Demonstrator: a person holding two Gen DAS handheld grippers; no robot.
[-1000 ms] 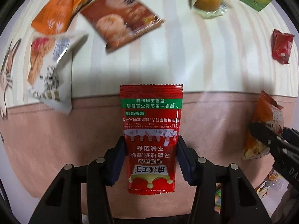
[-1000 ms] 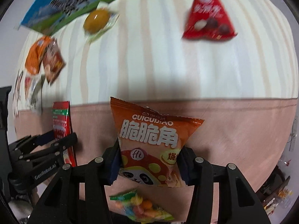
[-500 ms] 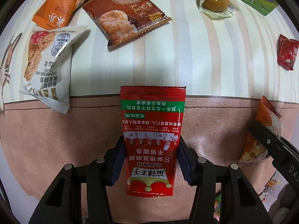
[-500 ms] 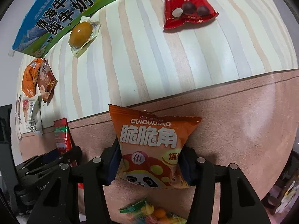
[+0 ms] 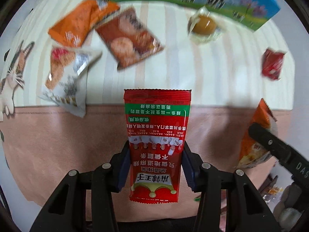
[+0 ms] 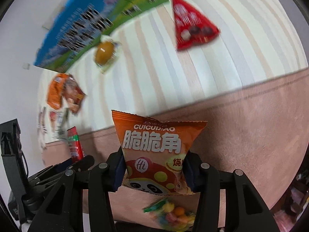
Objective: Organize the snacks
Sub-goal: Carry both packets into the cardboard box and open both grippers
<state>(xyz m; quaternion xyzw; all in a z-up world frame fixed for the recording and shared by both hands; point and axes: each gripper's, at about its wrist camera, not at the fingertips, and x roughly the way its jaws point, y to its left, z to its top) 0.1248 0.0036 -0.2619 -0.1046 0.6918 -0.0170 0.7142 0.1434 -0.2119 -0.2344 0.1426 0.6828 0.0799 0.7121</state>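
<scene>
Nearest to me, my left gripper (image 5: 155, 165) has its jaws pinching a flat red foil sachet with a green band (image 5: 156, 141) by its long side edges, and they have just been closing further on it. My right gripper (image 6: 153, 171) pinches a puffy orange foil chip bag with a panda print (image 6: 157, 152) low on its sides, its jaws closing a little too. Both packets hang clear above the pink suede-like cloth (image 5: 58, 145).

I judge both very light. The sachet looks thin and slick (a squeeze across its width could buckle it), so holding near the lower half seems right. The chip bag is air-filled and soft, its contents brittle, so gentle pressure suits it.

Under the right gripper lies a clear bag of coloured candies (image 6: 171, 212). Beyond the cloth's seam, the striped cream surface (image 5: 222, 73) has open room in the middle. Farther off lie a brown biscuit packet (image 5: 127, 38), a wrapped brown egg (image 5: 204, 26) and a red triangular pouch (image 6: 190, 27), with a blue-green carton (image 6: 87, 31) along the far edge.
</scene>
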